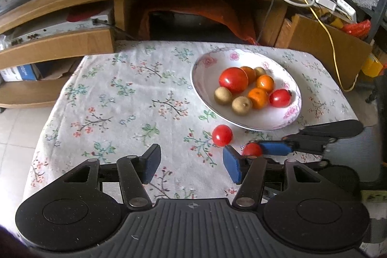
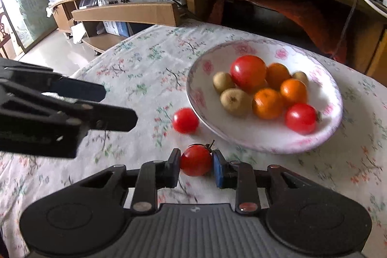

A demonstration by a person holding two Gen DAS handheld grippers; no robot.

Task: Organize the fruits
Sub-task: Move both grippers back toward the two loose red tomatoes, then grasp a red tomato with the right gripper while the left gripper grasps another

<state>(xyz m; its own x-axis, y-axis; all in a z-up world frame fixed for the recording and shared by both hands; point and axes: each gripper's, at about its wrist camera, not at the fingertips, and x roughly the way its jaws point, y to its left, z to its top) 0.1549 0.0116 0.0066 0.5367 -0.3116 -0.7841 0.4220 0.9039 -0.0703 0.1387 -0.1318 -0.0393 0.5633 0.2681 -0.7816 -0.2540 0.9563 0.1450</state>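
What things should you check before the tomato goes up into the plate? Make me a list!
1. Right gripper has its pads on both sides of the small tomato: ok.
2. Grip firm enough to lift: cannot tell.
3. Left gripper is open, holds nothing, and sits off to the side: ok.
4. Plate has a bare spot near its front rim for one more fruit: ok.
5. The other loose tomato lies on the tablecloth beside the plate, apart from the held one: ok, but pass over it with care.
6. All fruit gathered in the plate: not ok, two tomatoes are outside it.
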